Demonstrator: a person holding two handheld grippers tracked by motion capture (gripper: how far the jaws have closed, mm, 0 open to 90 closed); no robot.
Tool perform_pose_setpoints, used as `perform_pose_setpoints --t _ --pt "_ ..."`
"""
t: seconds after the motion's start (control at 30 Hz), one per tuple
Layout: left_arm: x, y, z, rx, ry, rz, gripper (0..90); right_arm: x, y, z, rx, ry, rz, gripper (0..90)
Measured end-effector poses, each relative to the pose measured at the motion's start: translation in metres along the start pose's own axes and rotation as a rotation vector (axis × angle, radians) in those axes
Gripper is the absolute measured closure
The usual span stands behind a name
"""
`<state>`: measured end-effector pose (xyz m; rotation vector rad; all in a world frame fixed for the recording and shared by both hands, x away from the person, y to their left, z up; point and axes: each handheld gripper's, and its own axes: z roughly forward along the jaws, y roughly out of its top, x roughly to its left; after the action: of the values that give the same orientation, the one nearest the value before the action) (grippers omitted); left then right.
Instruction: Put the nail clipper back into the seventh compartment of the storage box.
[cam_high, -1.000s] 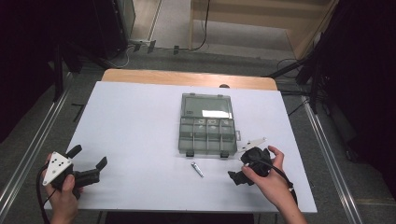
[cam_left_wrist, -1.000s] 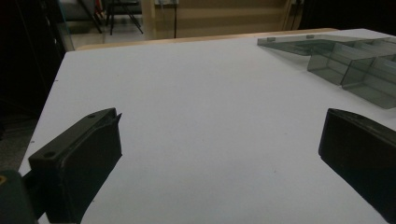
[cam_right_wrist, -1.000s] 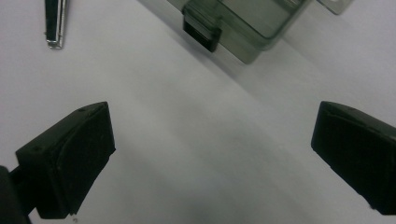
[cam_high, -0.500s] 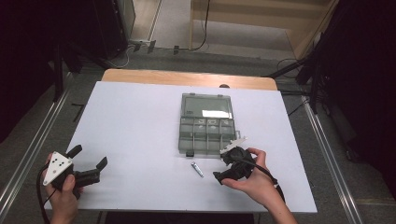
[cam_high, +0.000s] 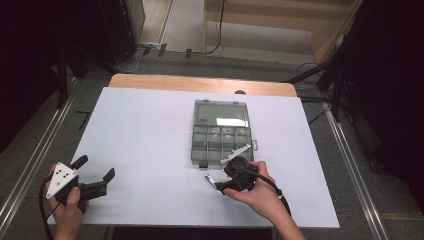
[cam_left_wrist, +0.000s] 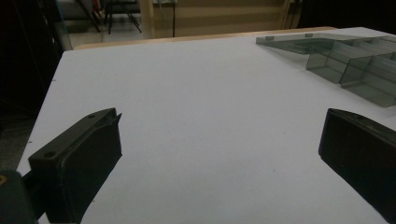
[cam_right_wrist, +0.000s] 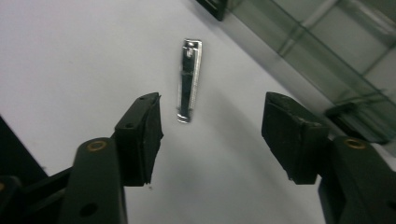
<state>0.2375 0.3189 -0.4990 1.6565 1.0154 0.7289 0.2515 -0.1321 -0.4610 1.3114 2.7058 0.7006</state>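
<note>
A small metal nail clipper (cam_right_wrist: 189, 81) lies flat on the white table, just in front of the grey clear compartment box (cam_high: 220, 132). My right gripper (cam_right_wrist: 212, 109) hovers over it. Its jaws have just been closing and stand half apart, with the clipper's near end between the tips, nearer one jaw and untouched. From the high view the right gripper (cam_high: 222, 177) points left at the nail clipper (cam_high: 210, 179). At the table's front left corner a hand holds my left gripper (cam_high: 95, 167) wide open, with only bare table between the jaws of this left gripper (cam_left_wrist: 219, 135).
The compartment box (cam_left_wrist: 345, 60) lies open, its lid flat toward the far side and its compartments toward me. The white table top (cam_high: 145, 125) ends in a wooden strip at the back. Metal rails run along both sides of the table.
My right gripper has moved left from the box's front right corner to the nail clipper, and its jaws have narrowed. The left gripper has stayed where it was.
</note>
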Motion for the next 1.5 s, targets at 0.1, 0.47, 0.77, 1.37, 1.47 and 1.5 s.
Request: perform_pose_setpoints --t 0.1,0.47,0.77,1.37,1.47,1.5 --pt "0.000 0.000 0.000 0.000 -0.002 0.000 0.0 0.007 0.006 0.006 0.013 0.013 0.007 50.5" --pt "0.000 0.000 0.000 0.002 -0.004 0.003 0.0 0.015 0.020 0.025 0.026 -0.014 0.034 63.2" --pt "0.000 0.000 0.000 0.006 -0.006 0.005 0.0 0.018 0.029 0.039 0.040 -0.058 0.046 72.3" --pt "0.000 0.000 0.001 0.010 -0.002 0.002 0.0 0.023 0.029 0.045 0.036 -0.105 0.039 80.9" --pt "0.000 0.000 0.001 0.011 -0.002 0.004 0.0 0.021 0.026 0.045 0.018 -0.093 0.006 81.1" --pt "0.000 0.000 0.001 0.011 -0.002 0.004 0.0 0.020 0.025 0.045 0.012 -0.088 -0.001 81.1"
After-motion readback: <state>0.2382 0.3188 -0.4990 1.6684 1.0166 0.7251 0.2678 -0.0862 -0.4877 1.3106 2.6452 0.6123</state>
